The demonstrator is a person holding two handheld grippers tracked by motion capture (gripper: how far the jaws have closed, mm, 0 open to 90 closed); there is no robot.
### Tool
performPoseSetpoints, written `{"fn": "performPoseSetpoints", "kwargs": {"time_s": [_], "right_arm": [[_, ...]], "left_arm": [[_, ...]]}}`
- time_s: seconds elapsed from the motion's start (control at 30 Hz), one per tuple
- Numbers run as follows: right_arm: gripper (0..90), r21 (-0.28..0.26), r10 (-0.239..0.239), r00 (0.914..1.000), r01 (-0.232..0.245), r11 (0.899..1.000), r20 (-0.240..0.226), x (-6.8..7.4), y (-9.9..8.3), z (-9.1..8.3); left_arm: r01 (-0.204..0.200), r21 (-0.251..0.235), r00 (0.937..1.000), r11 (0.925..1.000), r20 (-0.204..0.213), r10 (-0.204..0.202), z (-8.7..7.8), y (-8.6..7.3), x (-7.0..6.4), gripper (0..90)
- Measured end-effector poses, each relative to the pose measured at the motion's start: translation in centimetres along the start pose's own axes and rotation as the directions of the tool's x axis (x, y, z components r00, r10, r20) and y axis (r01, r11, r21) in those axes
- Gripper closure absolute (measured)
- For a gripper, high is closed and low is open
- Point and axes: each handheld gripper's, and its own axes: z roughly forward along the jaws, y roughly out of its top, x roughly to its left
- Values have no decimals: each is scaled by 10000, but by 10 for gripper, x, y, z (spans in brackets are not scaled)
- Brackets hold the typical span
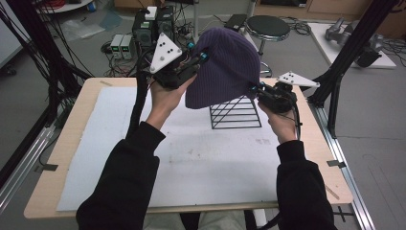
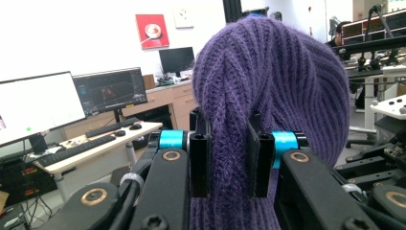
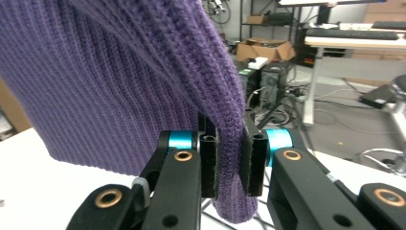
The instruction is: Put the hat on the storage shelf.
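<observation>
The purple knit hat (image 1: pixel 224 67) covers the top of the black wire rack (image 1: pixel 237 114) near the counter's far edge, so whether the two touch cannot be told. In the left gripper view the hat's lower part (image 2: pixel 239 201) runs off the bottom edge, and folds of knit hide the inner faces of both hand-held grippers' jaws.

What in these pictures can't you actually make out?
- High view: the top of the black wire rack is hidden behind the purple knit hat.
- Left gripper view: the hat's lower edge is cut off by the frame bottom, between the left gripper jaws.
- Right gripper view: the hat blocks the left part of the room above the right gripper.
</observation>
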Motion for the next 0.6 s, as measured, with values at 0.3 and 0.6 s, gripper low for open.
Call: {"fn": "performPoseSetpoints", "kwargs": {"time_s": [0.3, 0.6], "right_arm": [[812, 165, -55, 9982, 46, 9999, 596, -18, 13, -6], [812, 61, 151, 9937, -158, 9999, 1110, -31, 13, -8]], "left_arm": [[-15, 203, 10000, 9998, 4, 15, 21, 2, -2, 756], [-417, 403, 9990, 9983, -139, 423, 37, 2, -9, 755]]}}
